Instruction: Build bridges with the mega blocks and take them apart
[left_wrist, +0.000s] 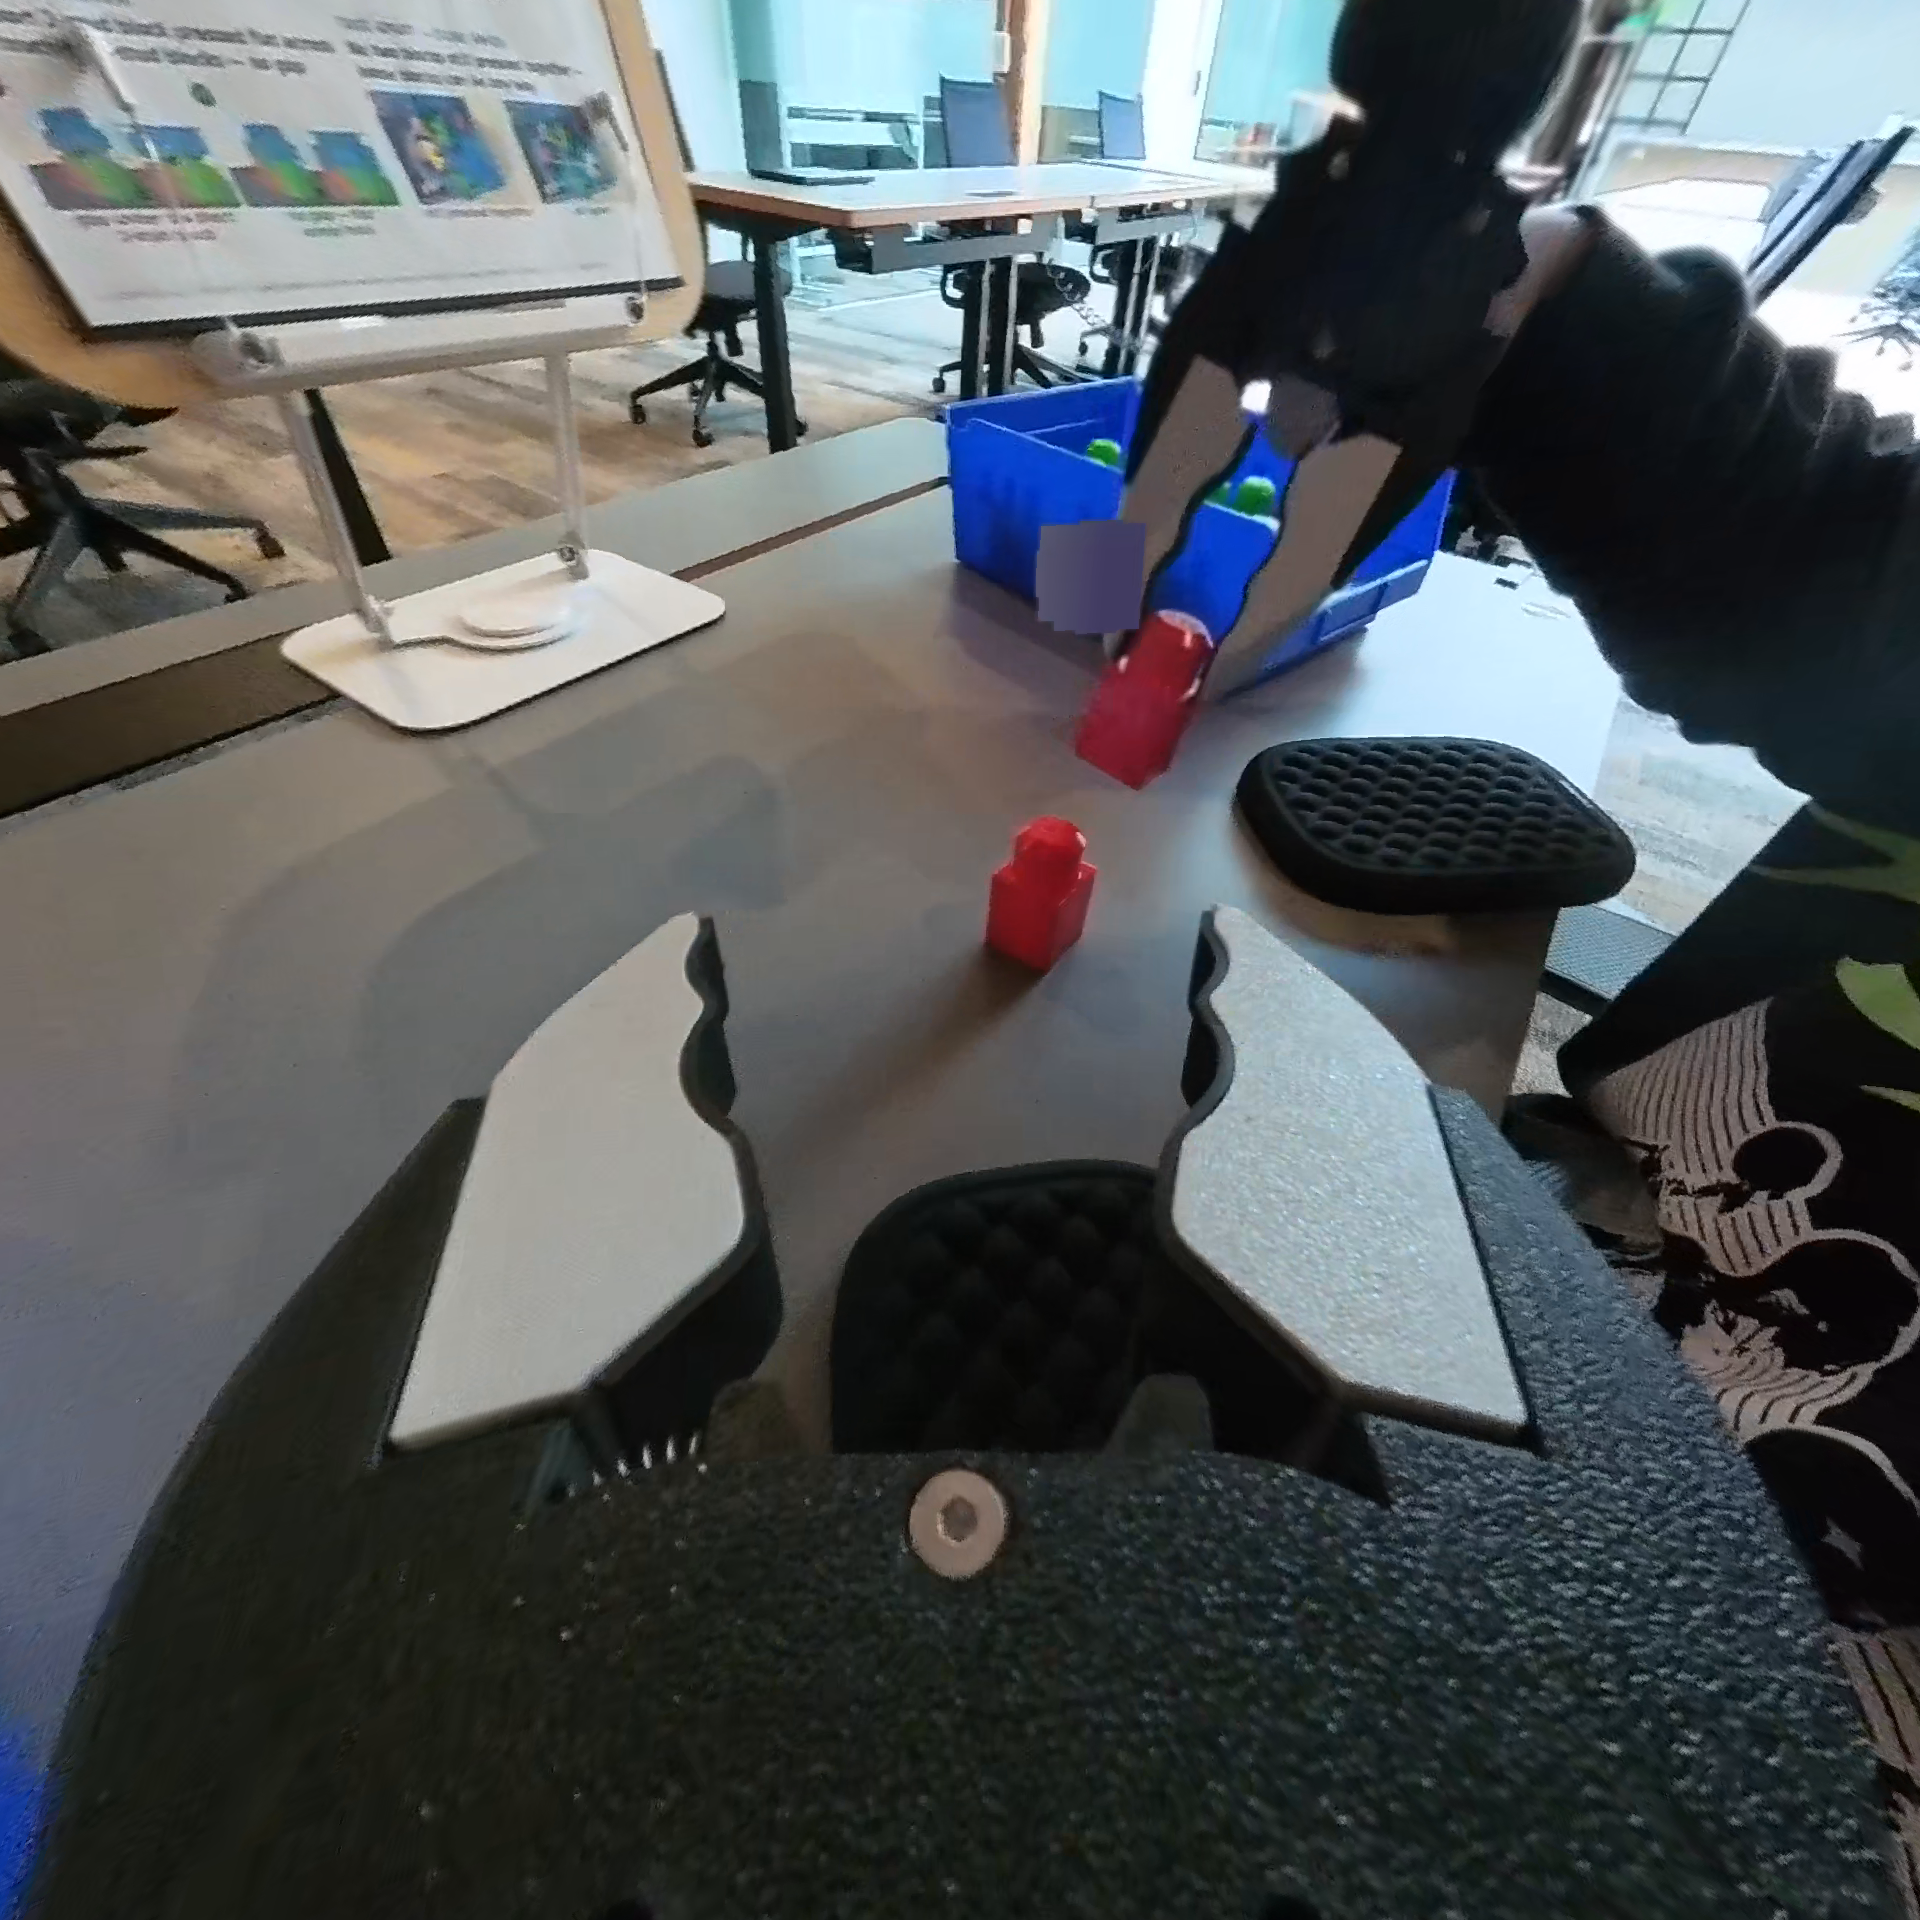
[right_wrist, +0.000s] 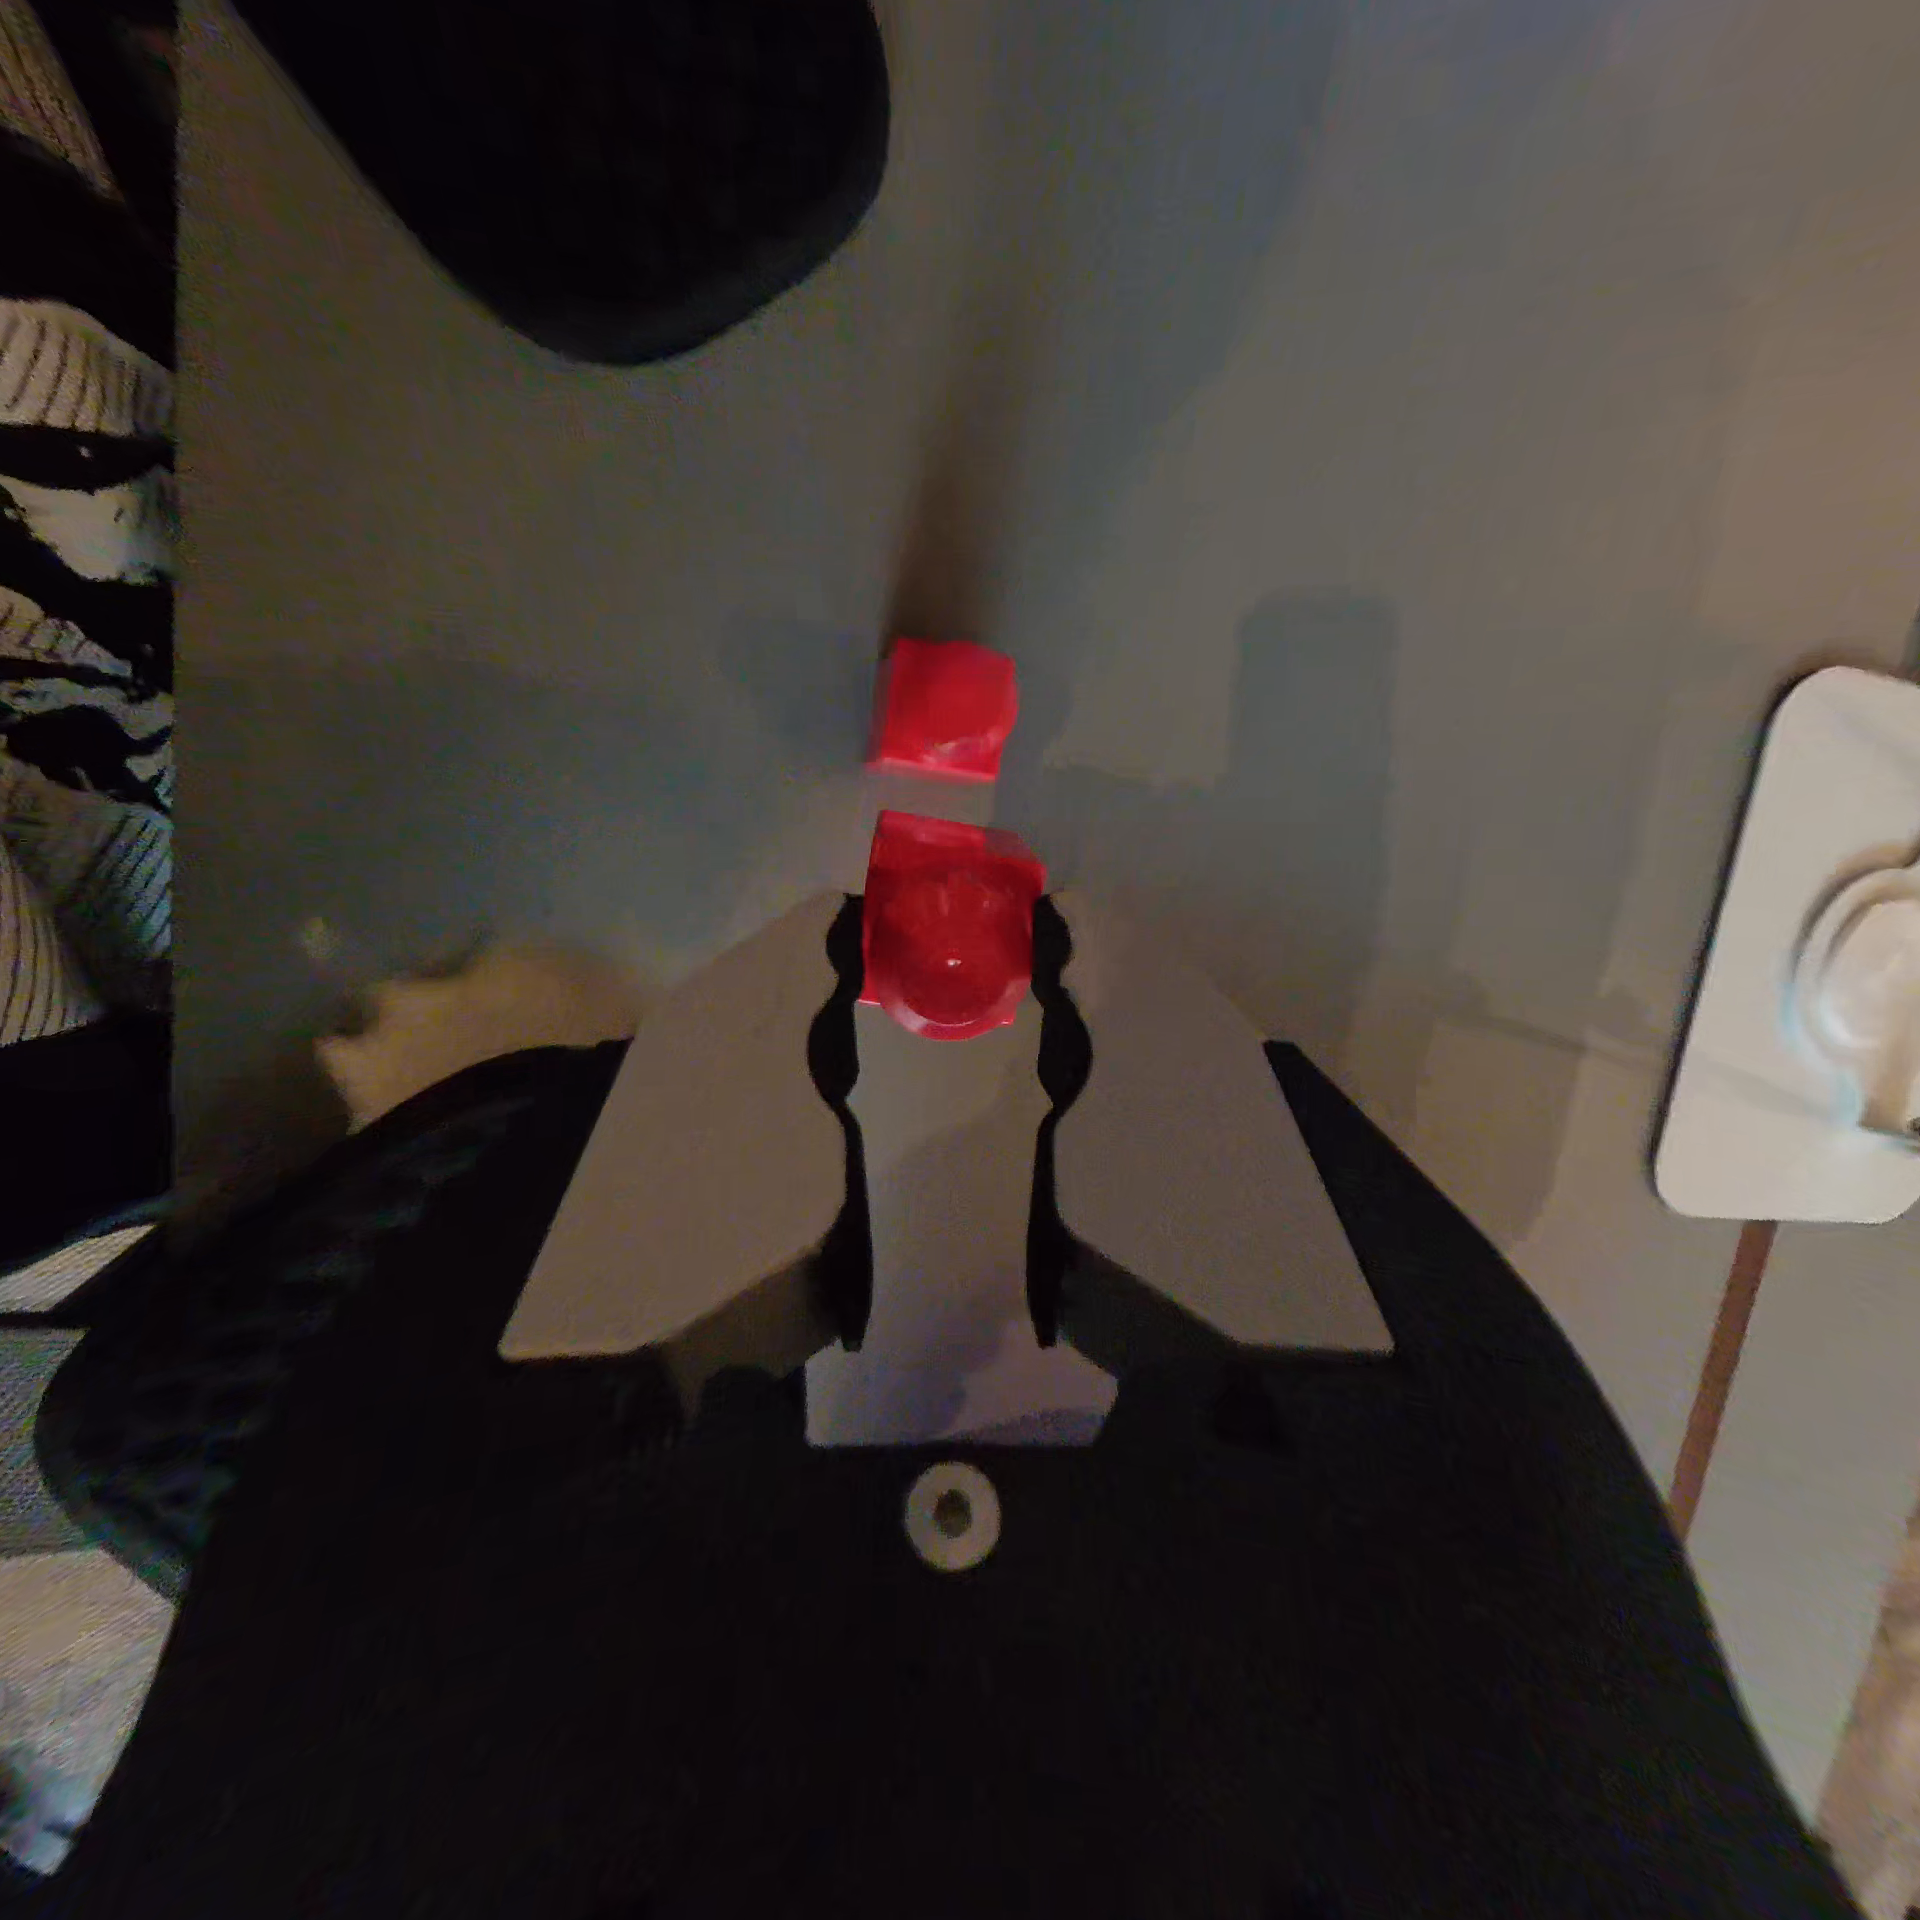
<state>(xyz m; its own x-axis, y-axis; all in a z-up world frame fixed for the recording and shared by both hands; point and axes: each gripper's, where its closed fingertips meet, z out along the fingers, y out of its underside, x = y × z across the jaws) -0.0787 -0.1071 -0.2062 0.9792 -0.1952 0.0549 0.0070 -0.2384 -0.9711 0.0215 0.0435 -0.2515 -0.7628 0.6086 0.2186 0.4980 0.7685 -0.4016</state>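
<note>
The grey counter (left_wrist: 520, 935) fills most of the room's foreground. At its far side stands a white stand (left_wrist: 499, 634) carrying an instruction sheet (left_wrist: 312, 156), and toward the right sits a blue bin (left_wrist: 1029, 478) with green blocks (left_wrist: 1252, 494) showing inside. A black perforated pad (left_wrist: 1434, 821) lies near the right edge.

The left tool (left_wrist: 956, 997) hovers low over the counter with its two grey fingers spread well apart and nothing between them. The right tool (left_wrist: 1195, 644) comes down steeply in front of the bin, its fingers closed onto a red block (left_wrist: 1143, 696); in its own wrist view that held block (right_wrist: 951, 935) sits at the fingertips, stud facing the camera, pinched on both sides. It looks tilted, its lower corner at or just above the counter; I cannot tell whether it touches.

A second small red block (left_wrist: 1042, 894) stands upright on the counter by itself, stud up, nearer the left tool and apart from the held one.

To my eye this is the early building step: the two red blocks look like the bridge's piers, one already placed and the other being set down beside it. The next move calls for levelling the held block so that it sits flat and leaves a gap that a longer block can span, then letting go without knocking it over.
</note>
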